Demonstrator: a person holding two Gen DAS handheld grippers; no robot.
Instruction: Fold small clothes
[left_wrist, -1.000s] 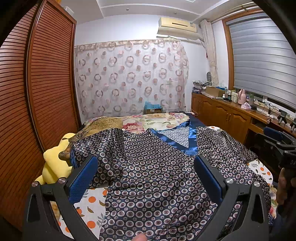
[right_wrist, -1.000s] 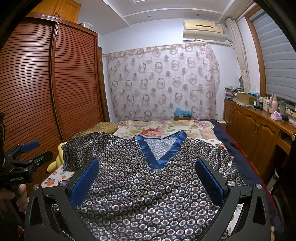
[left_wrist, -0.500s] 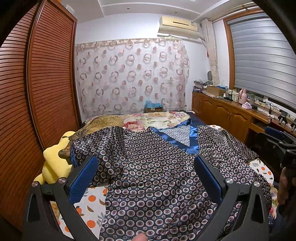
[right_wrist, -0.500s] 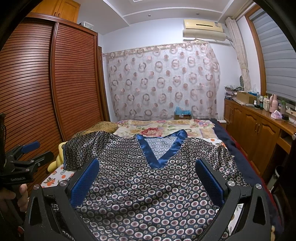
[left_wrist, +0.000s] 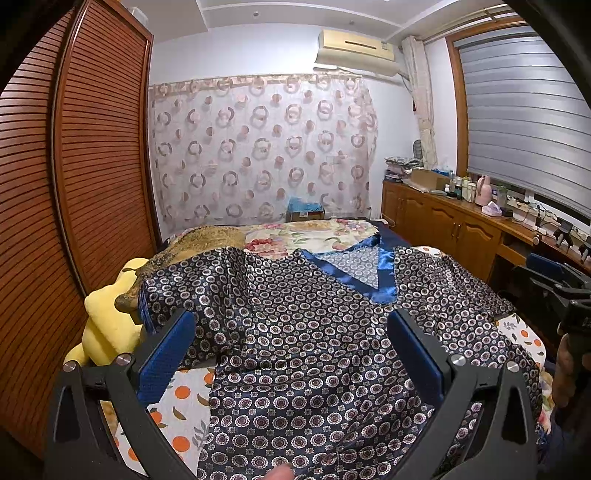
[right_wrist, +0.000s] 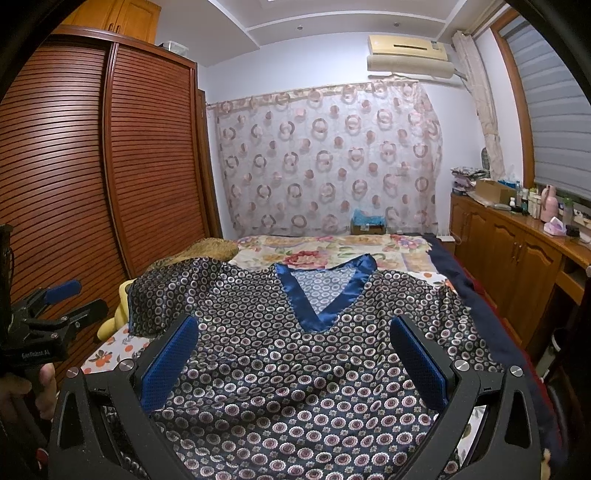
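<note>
Left tool (left_wrist: 291, 354): blue pads spread wide with nothing between them; it hovers over the near left part of the shirt, above the hem

Right tool (right_wrist: 295, 358): equally wide apart and gripping nothing, centred over the chest just below the point of the V-neck

Change over the last second: almost none; both views shift only slightly, neither tool has dropped toward the cloth, and the shirt lies in the same shape

Shirt (right_wrist: 295, 369): a dark satin top printed with small rings, spread front up on the bed (right_wrist: 369, 247), blue-trimmed neckline (right_wrist: 321, 291) pointing toward the far curtain

Left sleeve (left_wrist: 192, 291): bunched and raised over the yellow plush toy (left_wrist: 107, 321) and a brown furry thing at the bed's left edge, not lying flat

Right sleeve (right_wrist: 454, 317): spread toward the dark edge of the bed, mostly flat

Meaning for the task: no fold has begun; this looks like a pause to line up before the first grasp

Likely next: each tool would need to come down and pinch a sleeve or side edge

Risk: satin looks slippery, so a shallow pinch may slide off
</note>
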